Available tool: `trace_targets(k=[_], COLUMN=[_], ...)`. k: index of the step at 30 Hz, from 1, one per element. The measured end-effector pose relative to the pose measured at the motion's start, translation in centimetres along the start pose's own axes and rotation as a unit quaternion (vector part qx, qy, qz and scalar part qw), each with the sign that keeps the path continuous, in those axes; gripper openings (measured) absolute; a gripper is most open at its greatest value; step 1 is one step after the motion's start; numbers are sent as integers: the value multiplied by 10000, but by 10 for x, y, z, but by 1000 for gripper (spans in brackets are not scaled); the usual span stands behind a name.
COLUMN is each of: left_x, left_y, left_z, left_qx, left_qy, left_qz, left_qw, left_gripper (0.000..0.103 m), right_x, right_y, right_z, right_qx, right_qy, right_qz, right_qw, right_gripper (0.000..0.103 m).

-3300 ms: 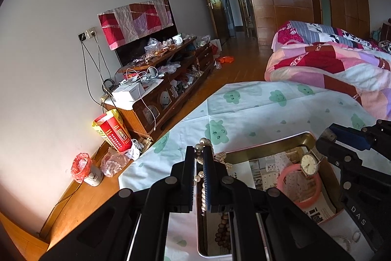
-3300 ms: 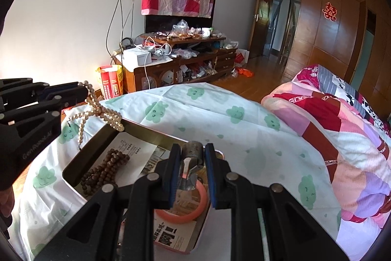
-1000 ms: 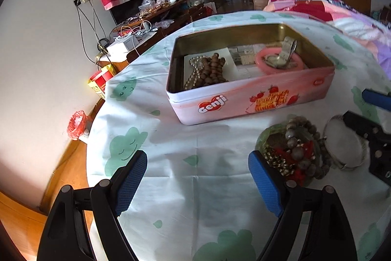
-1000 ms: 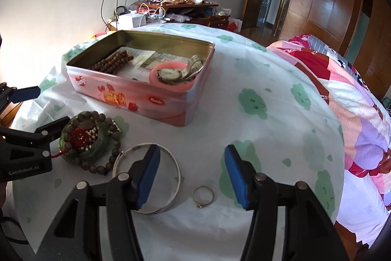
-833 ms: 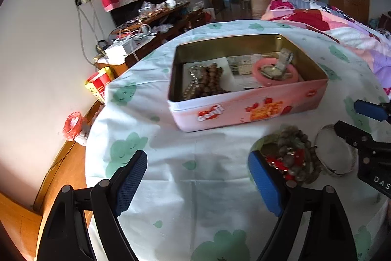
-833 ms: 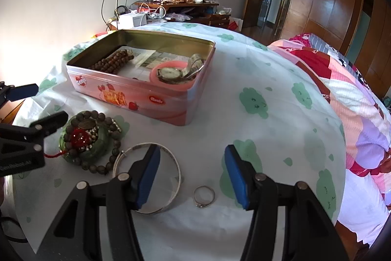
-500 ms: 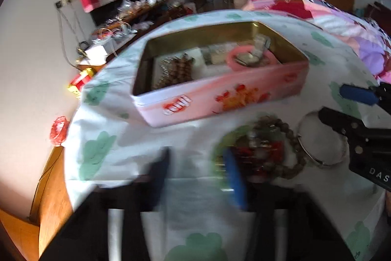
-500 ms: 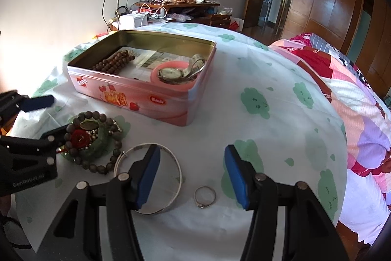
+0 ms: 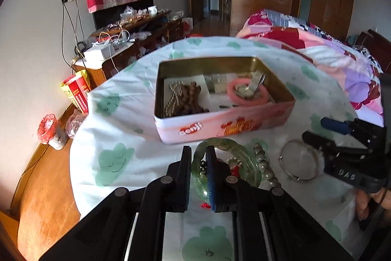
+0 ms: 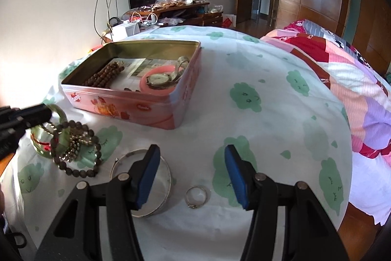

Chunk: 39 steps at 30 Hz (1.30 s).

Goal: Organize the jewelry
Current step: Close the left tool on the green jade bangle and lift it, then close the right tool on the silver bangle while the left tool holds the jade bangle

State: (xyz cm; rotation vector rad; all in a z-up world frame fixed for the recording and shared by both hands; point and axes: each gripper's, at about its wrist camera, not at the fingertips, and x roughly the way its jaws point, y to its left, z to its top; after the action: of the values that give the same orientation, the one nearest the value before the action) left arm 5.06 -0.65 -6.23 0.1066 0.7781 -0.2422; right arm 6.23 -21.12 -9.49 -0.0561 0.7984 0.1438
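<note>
A pink tin box (image 9: 220, 124) (image 10: 136, 102) stands on the clothed table, holding brown beads (image 9: 188, 102), a pink bangle (image 10: 158, 75) and a watch (image 10: 158, 78). My left gripper (image 9: 198, 158) is shut on a green jade bangle (image 9: 234, 151) (image 10: 41, 148) in front of the tin, tangled with a dark bead bracelet (image 10: 75, 151). My right gripper (image 10: 191, 163) is open above a silver bangle (image 10: 144, 187) (image 9: 299, 163) and a small silver ring (image 10: 196, 196).
The table wears a white cloth with green clouds (image 10: 246, 94). A quilted bed (image 10: 342, 60) lies to the right. A cluttered wooden cabinet (image 9: 136, 40) stands along the far wall, with red packets (image 9: 77, 92) on the floor at the left.
My left gripper was open before the tin, then moved in and shut on the green jade bangle. My right gripper has stayed open above the silver bangle and ring.
</note>
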Motion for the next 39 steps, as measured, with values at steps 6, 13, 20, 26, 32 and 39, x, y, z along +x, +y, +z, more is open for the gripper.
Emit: trace_targets(k=[6,13,20,26,32,39], left_x=[-9,-15,-5,9,29,35], left_y=[3,16,30,50,41,43], left_z=[3,6,1,-6,-15,-17], left_qx=[-96,-226,-391,-713,-513,-558], left_qy=[-180,-294,-150,119,481,536], left_qz=[-72,212,442,207,258,311], left_qw=[9998,9991,9981,9972,9972,9965], left_gripper=[11,11,11,11,12,32], right_x=[0,1,-2,-1,0,0], right_y=[5,6,10,12,12,14], right_z=[0,-1,-3,-3,-3,-4], right_qx=[-166,-188,-311,-364,-385,-456], right_qy=[1,-3,-94,-67,-42,-29], right_qz=[-76,-52,-93,-85,-80,-89], right_qw=[9998,9998,9994,9993,9992,9989], right_gripper=[57,57,57,57,57,57])
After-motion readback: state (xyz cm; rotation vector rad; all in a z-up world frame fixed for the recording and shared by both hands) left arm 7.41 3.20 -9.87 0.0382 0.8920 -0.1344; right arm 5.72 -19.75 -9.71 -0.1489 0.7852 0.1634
